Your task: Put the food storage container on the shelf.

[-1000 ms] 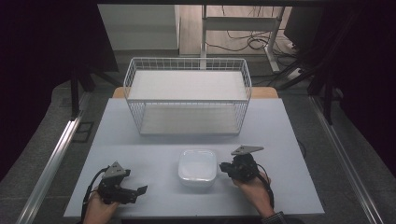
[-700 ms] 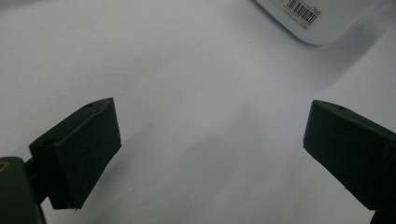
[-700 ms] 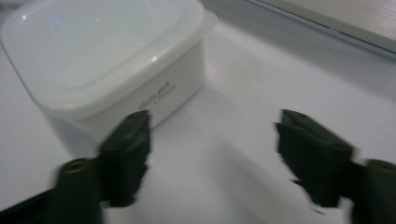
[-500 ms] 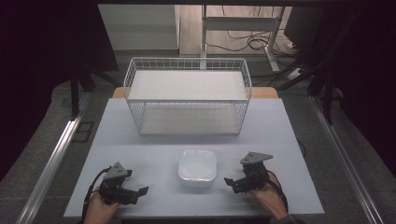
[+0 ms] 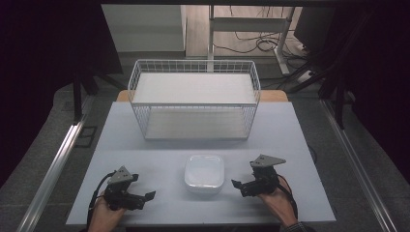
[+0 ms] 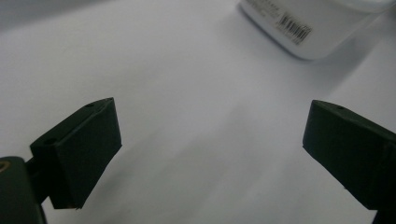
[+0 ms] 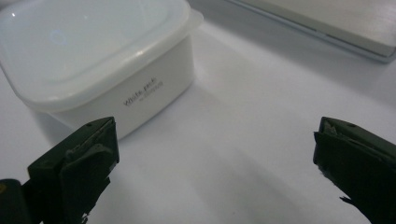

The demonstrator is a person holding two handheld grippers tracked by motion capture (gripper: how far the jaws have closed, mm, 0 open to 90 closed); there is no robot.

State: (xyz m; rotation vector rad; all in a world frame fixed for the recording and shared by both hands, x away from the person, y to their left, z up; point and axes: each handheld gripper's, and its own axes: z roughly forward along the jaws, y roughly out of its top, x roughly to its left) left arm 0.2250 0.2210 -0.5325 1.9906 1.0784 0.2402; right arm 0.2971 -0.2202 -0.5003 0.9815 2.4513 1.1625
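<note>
- A pale grey-white table point(image 5: 145, 145) carries the whole scene, and everything below is placed relative to the white container point(image 5: 204, 173) near its front edge.
- A white wire basket point(image 5: 193, 99), two-tiered with flat white shelves, stands behind the container toward the far side of the table, well apart from it.
- The container itself is a squat, square white plastic box with rounded corners, closed under a smooth, slightly glossy lid whose rim overhangs the walls and juts out as a small tab at one corner. In the right gripper view point(image 7: 100, 60), small grey lettering runs along one side wall and light glints on the lid. In the left gripper view point(image 6: 317, 23), a corner of it bears a barcode label.
- The right gripper point(image 5: 251, 182), held in a person's hand, sits just to the right of the container and points at it without touching. Its jaws have just been opening and now stand wide, with only bare table between them; the container lies beyond the left jaw in its own view.
- The left gripper point(image 5: 138, 195), also hand-held, lies to the left of the container and a little nearer the front edge, apart from it. Its jaws are spread wide over bare table and grip nothing.
</note>
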